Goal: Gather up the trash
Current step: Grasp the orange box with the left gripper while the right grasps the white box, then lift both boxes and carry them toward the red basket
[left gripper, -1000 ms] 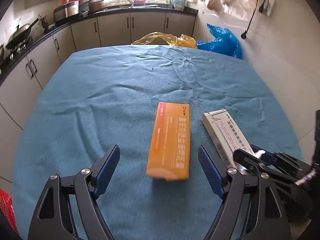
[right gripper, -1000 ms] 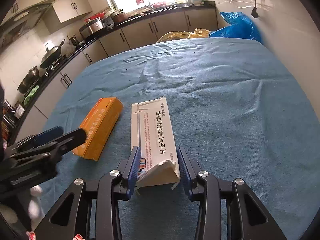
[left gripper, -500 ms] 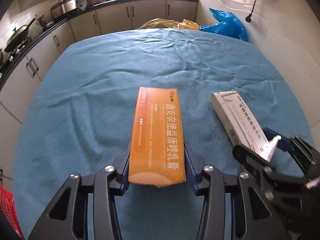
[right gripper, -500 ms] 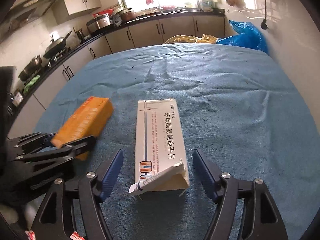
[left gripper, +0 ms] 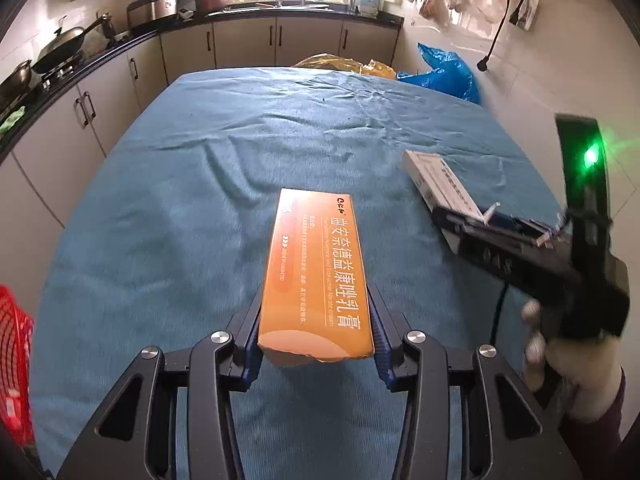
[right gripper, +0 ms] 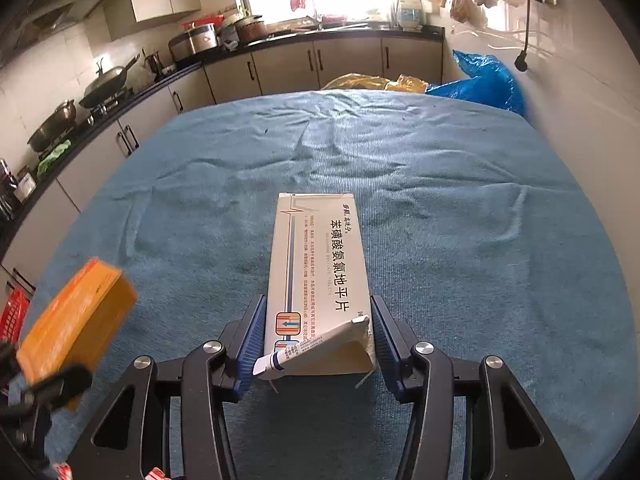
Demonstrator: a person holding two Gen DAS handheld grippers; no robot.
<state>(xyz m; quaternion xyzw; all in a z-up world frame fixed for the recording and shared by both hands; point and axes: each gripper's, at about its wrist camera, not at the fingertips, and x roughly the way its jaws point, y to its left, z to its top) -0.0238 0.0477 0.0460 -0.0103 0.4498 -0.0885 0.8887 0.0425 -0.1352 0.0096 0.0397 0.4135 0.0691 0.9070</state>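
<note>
Left gripper (left gripper: pixel 316 346): low centre of the left wrist view, pinching the near end of the orange box (left gripper: pixel 318 272), a blue pad flat on each long side; the box juts away from the camera and looks raised off the cloth.
Right gripper (right gripper: pixel 318 350): low centre of the right wrist view, jaws closing around the white box (right gripper: pixel 320 280); the box sits between the pads, which meet or nearly meet its sides.
White box: lying lengthwise on the blue cloth (right gripper: pixel 460 240), its near end flap torn open and bent up.
Hand (left gripper: pixel 568 364): lower right of the left wrist view, gripping the right gripper's handle; a dark red sleeve shows below it.
Open room: bare, wrinkled cloth ahead of both boxes up to the table's far edge; clear cloth also at right in the right wrist view.
Edges: cabinets (left gripper: pixel 244 44) run along the left and far sides; the white wall is close on the right.
Red basket (left gripper: pixel 14 364): at the left frame edge, beside the table.
Count: two boxes, two grippers, one basket.
Far: a yellow bag (left gripper: pixel 340 64) and a blue bag (left gripper: pixel 444 74) beyond the far edge.
</note>
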